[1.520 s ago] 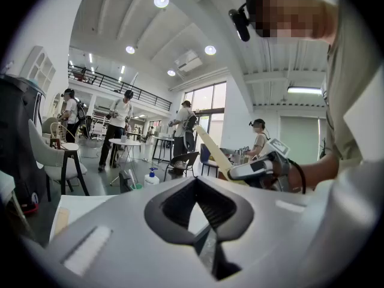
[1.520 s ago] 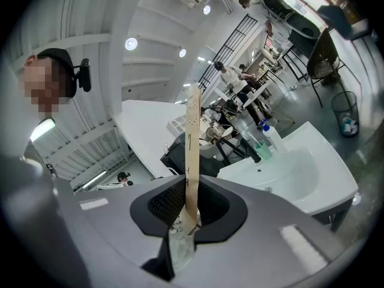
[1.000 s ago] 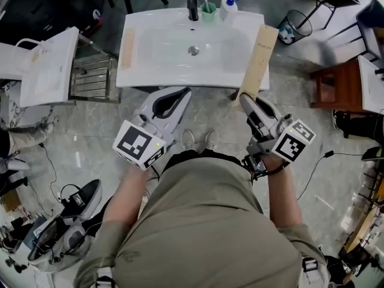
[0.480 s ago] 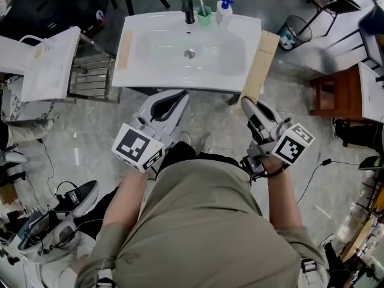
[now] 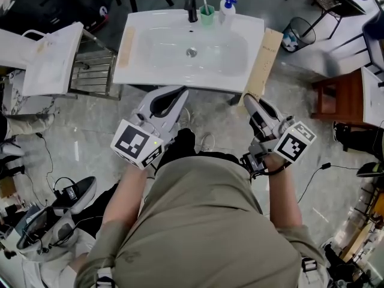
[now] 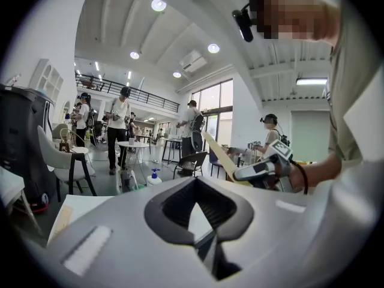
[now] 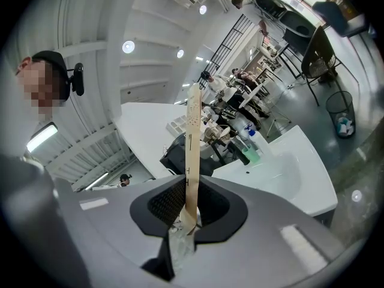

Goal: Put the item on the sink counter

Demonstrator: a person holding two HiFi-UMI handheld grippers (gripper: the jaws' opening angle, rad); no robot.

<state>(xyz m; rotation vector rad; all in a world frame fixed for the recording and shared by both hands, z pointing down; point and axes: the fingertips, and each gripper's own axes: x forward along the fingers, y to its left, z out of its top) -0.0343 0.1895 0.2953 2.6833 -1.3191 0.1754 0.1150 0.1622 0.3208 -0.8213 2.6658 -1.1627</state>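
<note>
- The right gripper point(image 5: 249, 101) squeezes one end of a long, flat, tan board point(image 5: 263, 62). In the right gripper view the board point(image 7: 192, 143) stands straight up between the two jaws.
- The board reaches from the gripper along the right edge of the white sink counter point(image 5: 180, 81). I cannot tell if it rests on it.
- The left gripper point(image 5: 178, 93) has its jaws pressed together with nothing in them. It is in front of the sink, near the middle.
- Another tan strip point(image 5: 126, 47) lies flat on the left side of the counter.
- At the back of the sink stand a black tap point(image 5: 191, 8), a green cup point(image 5: 207, 15) with a toothbrush, and a soap bottle point(image 5: 226, 6).
</note>
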